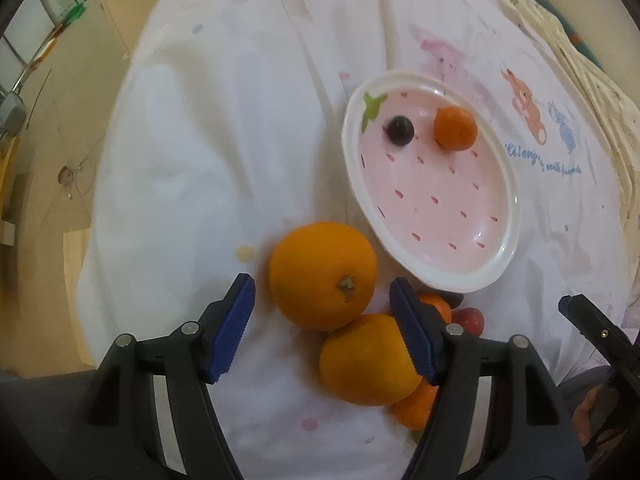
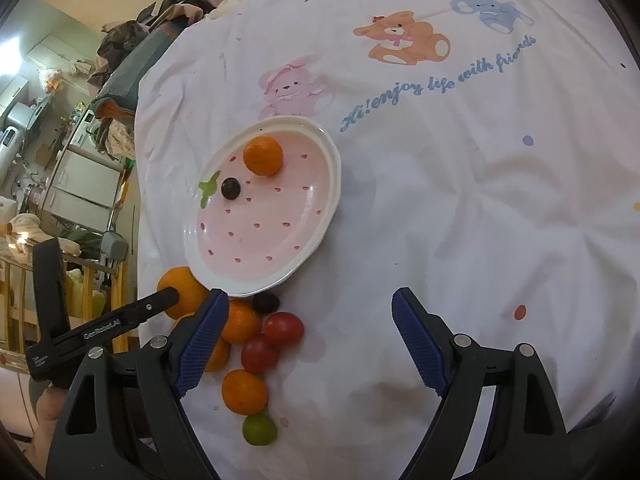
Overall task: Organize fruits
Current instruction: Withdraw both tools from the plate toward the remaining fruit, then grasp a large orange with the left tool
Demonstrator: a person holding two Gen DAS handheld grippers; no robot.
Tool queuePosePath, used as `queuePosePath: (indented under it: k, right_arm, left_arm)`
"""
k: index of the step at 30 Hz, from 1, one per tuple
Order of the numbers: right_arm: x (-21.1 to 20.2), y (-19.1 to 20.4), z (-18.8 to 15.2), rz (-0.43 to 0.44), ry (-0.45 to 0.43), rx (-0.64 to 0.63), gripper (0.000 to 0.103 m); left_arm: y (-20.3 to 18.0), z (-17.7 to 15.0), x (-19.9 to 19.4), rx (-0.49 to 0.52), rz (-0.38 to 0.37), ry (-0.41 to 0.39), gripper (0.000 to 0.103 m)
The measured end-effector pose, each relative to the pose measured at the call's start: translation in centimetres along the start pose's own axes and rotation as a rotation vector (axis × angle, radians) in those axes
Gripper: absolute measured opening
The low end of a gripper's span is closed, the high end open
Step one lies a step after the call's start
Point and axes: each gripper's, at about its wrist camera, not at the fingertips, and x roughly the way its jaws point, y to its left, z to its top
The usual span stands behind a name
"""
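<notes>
orange fruit everywhere on the white printed cloth [image 2: 440, 220]; looks like the sorting is mid-way. pink strawberry plate [image 1: 505, 184] already has a small orange [image 1: 456, 127] and a dark grape [image 1: 399, 130] on it, rest of the pile sits just off its near rim.

left gripper [image 1: 322, 312] hangs over the two big ones w/ jaws apart, gripping nothing. big orange [image 1: 323, 275] sits in the gap between the blue pads but they aren't touching it, stem scar facing up toward the cam. second big orange [image 1: 368, 360] touches it and is partly behind the right-hand pad.

right gripper [image 2: 310, 344] also spread wide, empty, over bare cloth beside the red tomatoes [image 2: 272, 340], another small orange [image 2: 245, 392] and a green grape [image 2: 259, 429].

prob next: left drops lower round the big orange, closes, lifts to plate. it's round, no real long axis, so approach angle hardly matters; neighbour could get nudged tho.
</notes>
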Motion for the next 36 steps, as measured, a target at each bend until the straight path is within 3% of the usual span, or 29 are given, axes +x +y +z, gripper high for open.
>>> queuePosePath:
  k: [7, 12, 16, 25, 28, 36]
  right_arm:
    - [0.4, -0.4, 0.2, 0.0, 0.014, 0.009, 0.086]
    - [0.7, -0.2, 0.2, -0.008, 0.021, -0.002, 0.086]
    - [1.1, -0.2, 0.1, -0.021, 0.031, -0.008, 0.086]
    - [2.1, -0.2, -0.1, -0.028, 0.067, -0.013, 0.086]
    - [3.1, -0.1, -0.5, 0.014, 0.127, -0.001, 0.086]
    - [6.5, 0.7, -1.0, 0.056, 0.232, -0.002, 0.058]
  left_arm:
    - [0.4, 0.4, 1.5, -0.044, -0.001, 0.048, 0.066]
    - [-0.1, 0.5, 2.2, -0.018, 0.022, 0.041, 0.066]
    - [-0.5, 0.5, 2.3, 0.01, 0.051, 0.029, 0.058]
    - [0.2, 0.2, 0.8, 0.004, 0.026, 0.015, 0.054]
    - [0.9, -0.1, -0.8, -0.026, 0.021, -0.008, 0.054]
    - [1.8, -0.7, -4.3, -0.043, -0.003, -0.1, 0.054]
